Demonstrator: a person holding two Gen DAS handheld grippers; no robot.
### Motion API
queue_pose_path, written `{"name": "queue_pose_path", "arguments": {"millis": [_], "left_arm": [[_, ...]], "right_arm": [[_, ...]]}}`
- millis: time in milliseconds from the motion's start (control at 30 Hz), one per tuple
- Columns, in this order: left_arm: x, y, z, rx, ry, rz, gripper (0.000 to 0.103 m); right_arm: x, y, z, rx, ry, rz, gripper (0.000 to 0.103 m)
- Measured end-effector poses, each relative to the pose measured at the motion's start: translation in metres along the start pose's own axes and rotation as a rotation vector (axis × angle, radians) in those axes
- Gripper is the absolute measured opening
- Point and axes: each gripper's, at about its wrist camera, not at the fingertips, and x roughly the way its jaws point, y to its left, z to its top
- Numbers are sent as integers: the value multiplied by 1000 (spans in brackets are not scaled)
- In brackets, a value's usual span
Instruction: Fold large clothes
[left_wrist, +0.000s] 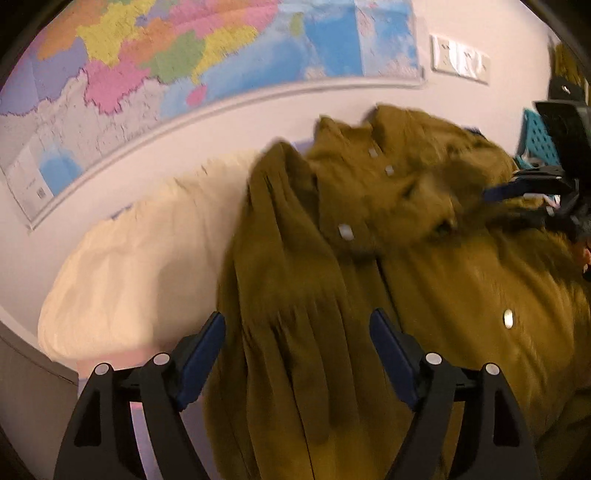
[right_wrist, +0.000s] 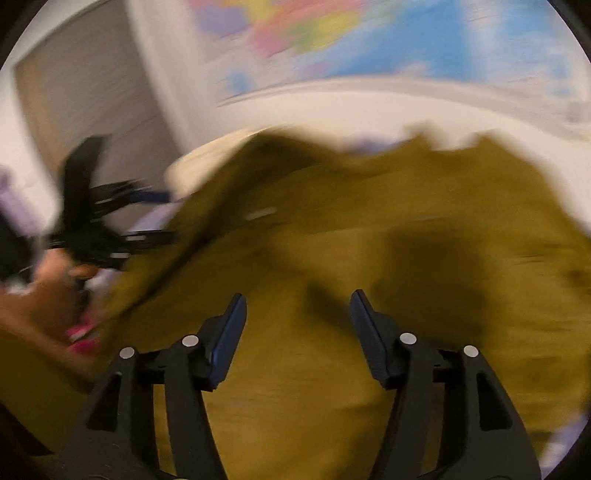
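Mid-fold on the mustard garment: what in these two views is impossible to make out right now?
- Mustard garment, right wrist view: motion blur hides folds and edges.
- Garment's lower part, left wrist view: cut off by the bottom edge and the left gripper.
- Wall map: lettering too small.
- Surface underneath: covered by cloth.

Left wrist view: my left gripper (left_wrist: 297, 354) above an olive garment (left_wrist: 406, 258).
Jaws stand apart, nothing pinched; the snap-buttoned cloth lies rumpled beside a cream pillow (left_wrist: 140, 266), a wall map (left_wrist: 177, 59) behind, the right gripper (left_wrist: 532, 192) at right edge.
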Motion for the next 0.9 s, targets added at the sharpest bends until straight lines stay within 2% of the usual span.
{"name": "queue_pose_path", "arguments": {"millis": [67,133,167,200,267,300,333,367,400,433,533,633,700,800,900], "left_arm": [[-4,11,-8,-49,-5,2,77],[-15,27,-13,-120,-37,-10,77],[-23,37,-16,-156,-59,-6,77],[-30,44,-18,-184,-77,-5,77],[-41,53,-21,-219,-102,-7,77],[-45,57,-24,-230,-109,-6,77],[-47,59,-25,-235,-112,-4,77],[-49,61,-26,-241,-114,0,77],[-51,63,-28,-240,-117,-1,77],[-53,64,-27,-236,-122,-3,77],[-66,71,-25,-236,-158,-12,77],[-86,84,-18,-253,-226,-49,77],[-94,88,-12,-258,-257,-75,78],[-95,80,-1,-230,-280,-120,78],[-78,58,5,-167,-246,-153,78]], "right_arm": [[29,30,1,-18,46,132,59],[58,58,4,-26,79,227,62],[69,67,8,-31,86,251,65],[85,81,12,-33,96,293,73],[109,96,17,-31,127,338,76],[123,103,20,-20,145,361,74],[134,108,22,0,161,371,68],[144,110,26,17,169,388,48],[152,113,30,48,186,443,18],[155,114,34,55,188,457,3],[119,123,63,1,96,481,1],[53,124,102,-65,-25,448,1],[7,116,125,-108,-79,380,1],[-36,94,142,-110,-100,270,3],[-75,62,123,-38,-107,157,8]]}}
